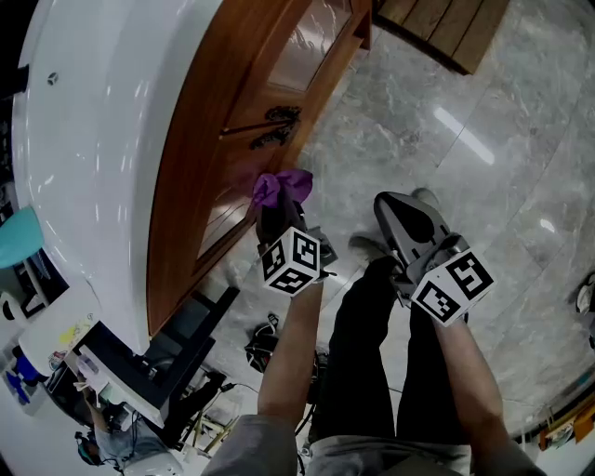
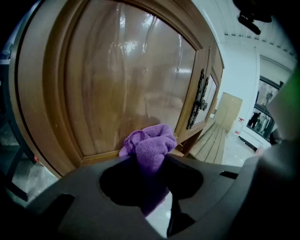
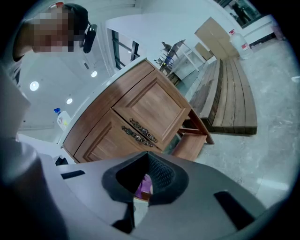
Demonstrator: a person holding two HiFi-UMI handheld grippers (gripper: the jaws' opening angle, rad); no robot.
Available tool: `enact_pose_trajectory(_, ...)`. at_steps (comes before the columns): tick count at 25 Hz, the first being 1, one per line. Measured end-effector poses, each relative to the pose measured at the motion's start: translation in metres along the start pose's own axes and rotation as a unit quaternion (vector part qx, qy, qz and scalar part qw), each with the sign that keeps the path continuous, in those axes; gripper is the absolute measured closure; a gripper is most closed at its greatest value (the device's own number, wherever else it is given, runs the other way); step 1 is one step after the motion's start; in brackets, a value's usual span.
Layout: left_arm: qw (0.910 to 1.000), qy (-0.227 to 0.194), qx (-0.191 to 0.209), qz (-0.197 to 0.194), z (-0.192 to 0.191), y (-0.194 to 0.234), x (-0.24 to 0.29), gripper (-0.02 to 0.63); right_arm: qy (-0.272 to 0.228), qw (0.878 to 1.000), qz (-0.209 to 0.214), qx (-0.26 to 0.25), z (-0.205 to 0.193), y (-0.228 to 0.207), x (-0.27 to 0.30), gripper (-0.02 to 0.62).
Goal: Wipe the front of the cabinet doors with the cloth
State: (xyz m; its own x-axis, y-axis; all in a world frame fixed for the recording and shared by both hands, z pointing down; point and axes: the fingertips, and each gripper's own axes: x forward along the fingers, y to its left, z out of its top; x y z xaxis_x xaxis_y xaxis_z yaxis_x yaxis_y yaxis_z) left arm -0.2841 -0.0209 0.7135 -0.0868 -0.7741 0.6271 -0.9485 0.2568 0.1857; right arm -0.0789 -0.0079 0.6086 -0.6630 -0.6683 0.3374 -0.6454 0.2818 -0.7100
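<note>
A purple cloth (image 1: 283, 187) is bunched between the jaws of my left gripper (image 1: 279, 210), which is shut on it. In the left gripper view the cloth (image 2: 151, 144) sits close to the lower edge of the near wooden cabinet door (image 2: 122, 79); I cannot tell whether it touches the door. The ornate dark handles (image 2: 200, 96) are further right along the doors. My right gripper (image 1: 405, 208) hangs to the right of the left one, over the floor and away from the cabinet doors (image 3: 154, 108), shut with nothing held. The cloth (image 3: 143, 186) shows past its jaws.
A white countertop (image 1: 102, 112) tops the cabinet at the left. A slatted wooden bench (image 1: 446, 28) stands on the grey marble floor (image 1: 483, 149) beyond the doors. The person's dark trouser legs and a shoe (image 1: 367, 246) are below the grippers. Cables and equipment (image 1: 139, 372) crowd the lower left.
</note>
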Motion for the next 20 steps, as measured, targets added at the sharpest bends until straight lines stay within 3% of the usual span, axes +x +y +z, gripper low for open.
enact_pose_trajectory(20, 0.9986, -0.006, 0.015, -0.051, 0.019, -0.073, 0.041, 0.475, -0.042, 0.999, -0.019, 0.010, 0.032, -0.037, -0.020, 0.586)
